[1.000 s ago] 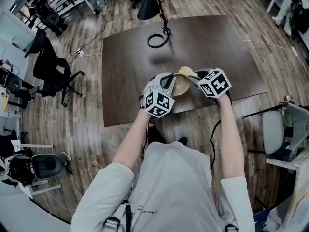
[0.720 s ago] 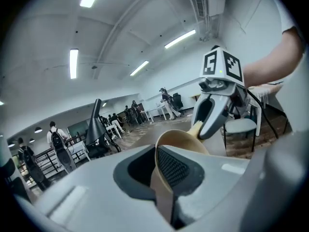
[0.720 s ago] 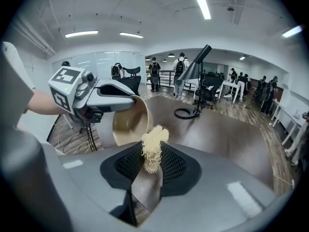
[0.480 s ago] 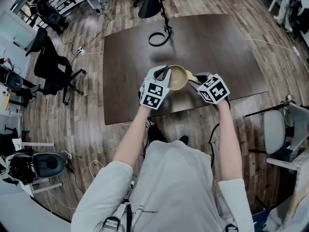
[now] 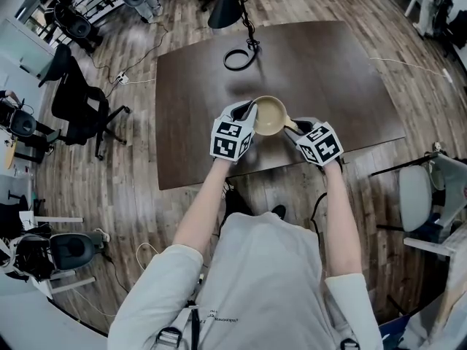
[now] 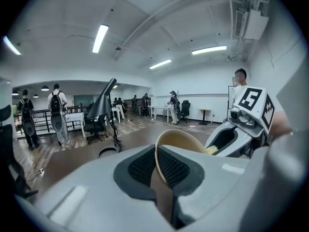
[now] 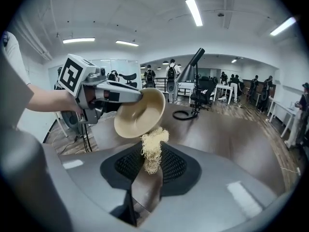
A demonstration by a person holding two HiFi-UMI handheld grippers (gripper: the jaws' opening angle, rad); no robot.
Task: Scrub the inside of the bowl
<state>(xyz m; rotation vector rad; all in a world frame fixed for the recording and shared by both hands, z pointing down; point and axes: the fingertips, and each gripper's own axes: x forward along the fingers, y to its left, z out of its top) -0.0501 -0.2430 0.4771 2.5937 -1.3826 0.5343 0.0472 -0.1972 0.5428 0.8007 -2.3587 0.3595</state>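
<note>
Head view barely shows the scrubber (image 7: pixel 153 148) the right gripper (image 7: pixel 147 170) pinches; left gripper (image 6: pixel 157 172) clamps bowl (image 5: pixel 268 115) rim.

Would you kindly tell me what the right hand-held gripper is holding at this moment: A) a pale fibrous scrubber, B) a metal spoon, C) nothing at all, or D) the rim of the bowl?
A: in the right gripper view, the right hand-held gripper has its jaws closed on a pale fibrous scrubber, while the bowl is gripped by its rim in the left hand-held gripper.
</note>
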